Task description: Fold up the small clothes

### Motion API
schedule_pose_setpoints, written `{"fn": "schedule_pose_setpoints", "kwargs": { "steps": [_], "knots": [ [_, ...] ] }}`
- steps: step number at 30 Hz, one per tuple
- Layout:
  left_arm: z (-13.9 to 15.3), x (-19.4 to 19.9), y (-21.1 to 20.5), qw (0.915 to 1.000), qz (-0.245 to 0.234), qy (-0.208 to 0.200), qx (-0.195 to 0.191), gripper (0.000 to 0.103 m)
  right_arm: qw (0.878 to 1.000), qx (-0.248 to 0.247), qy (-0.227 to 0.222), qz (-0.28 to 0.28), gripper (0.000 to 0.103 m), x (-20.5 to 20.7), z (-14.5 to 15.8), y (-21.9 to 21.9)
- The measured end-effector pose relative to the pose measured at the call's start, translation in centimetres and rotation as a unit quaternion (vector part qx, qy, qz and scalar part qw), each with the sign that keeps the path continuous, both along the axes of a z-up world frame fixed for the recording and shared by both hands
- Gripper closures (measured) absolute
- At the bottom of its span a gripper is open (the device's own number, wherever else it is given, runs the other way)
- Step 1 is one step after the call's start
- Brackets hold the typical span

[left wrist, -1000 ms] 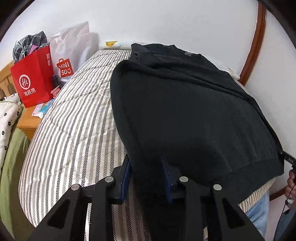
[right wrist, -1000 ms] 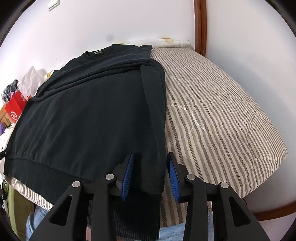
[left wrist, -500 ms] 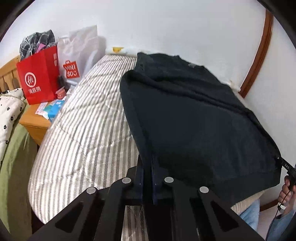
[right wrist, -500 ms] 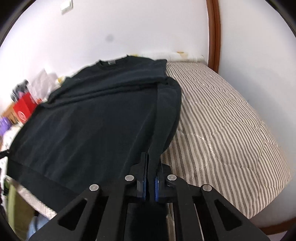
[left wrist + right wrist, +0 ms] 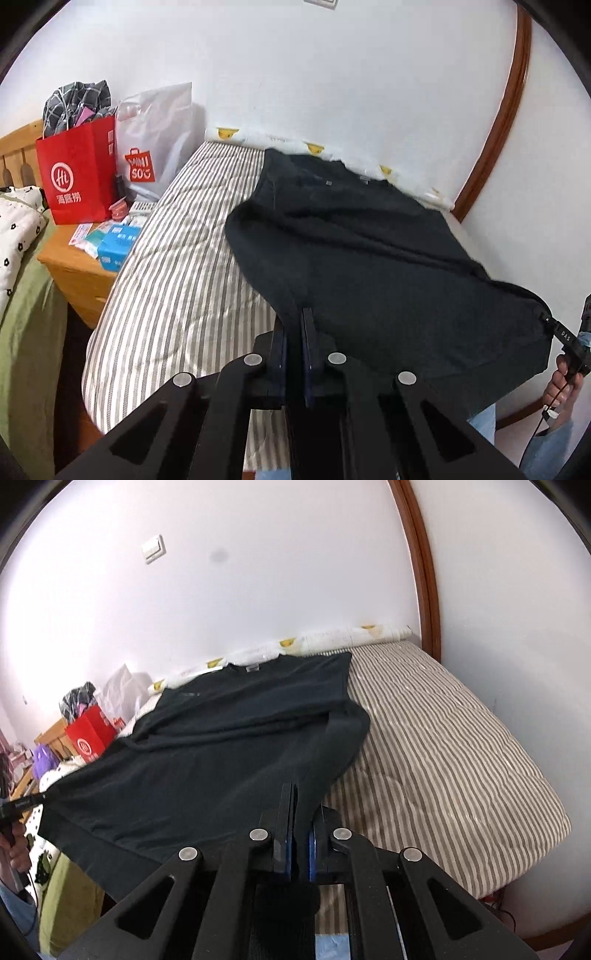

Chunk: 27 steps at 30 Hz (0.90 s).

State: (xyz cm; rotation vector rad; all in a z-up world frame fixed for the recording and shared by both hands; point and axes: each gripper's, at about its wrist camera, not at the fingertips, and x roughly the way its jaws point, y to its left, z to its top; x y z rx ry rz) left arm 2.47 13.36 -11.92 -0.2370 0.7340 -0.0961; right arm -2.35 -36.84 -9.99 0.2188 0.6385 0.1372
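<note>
Since a second ago both grippers have closed on the near hem of the black sweatshirt [image 5: 369,266] and lifted it, so the hem that lay flat over the bed's near edge now hangs raised off the striped mattress [image 5: 177,280] while the collar end lies flat by the wall. The left gripper [image 5: 294,325] has its blue-padded jaws pressed together on the sweatshirt's left lower corner, with dark cloth running up out of the pinch. The right gripper [image 5: 298,812] is clamped the same way on the right lower corner, where the folded-in sleeve runs down into its jaws. The cloth spans between the two pinches – taut enough to show a straight lower edge in the right wrist view. Each camera catches the other gripper at the far corner of the hem, with a hand [image 5: 559,384] around its handle (only partly in view). Left of the bed stands a wooden nightstand [image 5: 77,273] with a red paper bag [image 5: 75,170], a white shopping bag [image 5: 155,140] and some small packets on it – the right half of the mattress lies bare
</note>
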Motion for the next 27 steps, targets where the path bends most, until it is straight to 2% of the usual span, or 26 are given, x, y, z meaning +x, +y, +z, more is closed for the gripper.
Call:
{"fn": "schedule_pose_setpoints", "kwargs": {
  "steps": [6, 13, 21, 27],
  "knots": [
    [2.9, 3.9, 0.0, 0.9992, 0.012, -0.029, 0.025, 0.097, 1.0, -0.008, -0.025, -0.004, 0.097, 4.1, 3.7, 0.8],
    [4.7, 10.6, 0.4, 0.9973, 0.042, -0.046, 0.039, 0.097, 1.0, 0.002, -0.023, -0.02, 0.097, 11.8, 6.1, 1.2],
    [4.1, 19.2, 0.1, 0.9974, 0.049, -0.03, 0.043, 0.097, 0.999, -0.007, -0.006, -0.032, 0.097, 20.2, 5.8, 1.5],
    [2.1, 24.6, -0.4, 0.9972, 0.051, 0.001, 0.054, 0.097, 0.999, -0.005, 0.018, -0.029, 0.097, 25.6, 3.7, 1.2]
  ]
}}
